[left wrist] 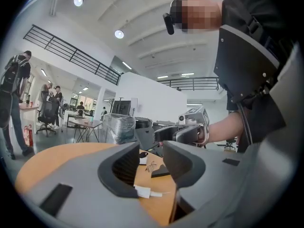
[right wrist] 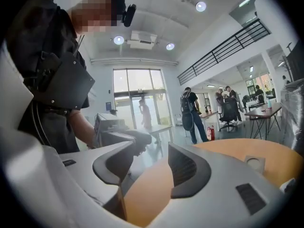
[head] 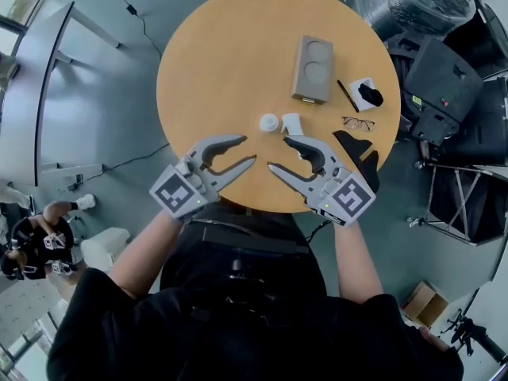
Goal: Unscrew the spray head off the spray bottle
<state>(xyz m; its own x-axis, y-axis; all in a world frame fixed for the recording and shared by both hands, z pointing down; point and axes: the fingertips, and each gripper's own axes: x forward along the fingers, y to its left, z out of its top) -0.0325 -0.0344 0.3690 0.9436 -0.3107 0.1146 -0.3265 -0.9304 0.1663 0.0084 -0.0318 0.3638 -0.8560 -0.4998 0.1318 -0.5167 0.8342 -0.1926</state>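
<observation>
My round table [head: 214, 62] stands on a grey floor [head: 111, 94]. Ceiling lamps [left wrist: 119, 33] shine over a railed gallery [left wrist: 71, 53], with glass doors [right wrist: 137, 96] beyond.

On the round wooden surface [head: 214, 62] lie a grey block [head: 313, 68] with two round hollows, a black pen [head: 347, 95] and glasses [head: 358, 122], near its right edge.

No legible text, brand, number or sign can be made out in any view. Only black-and-white square markers are carried by the cube [head: 176, 194] of the left gripper [head: 248, 149] and by that of the right gripper [head: 278, 152]; no letters or digits are shown on them.
</observation>
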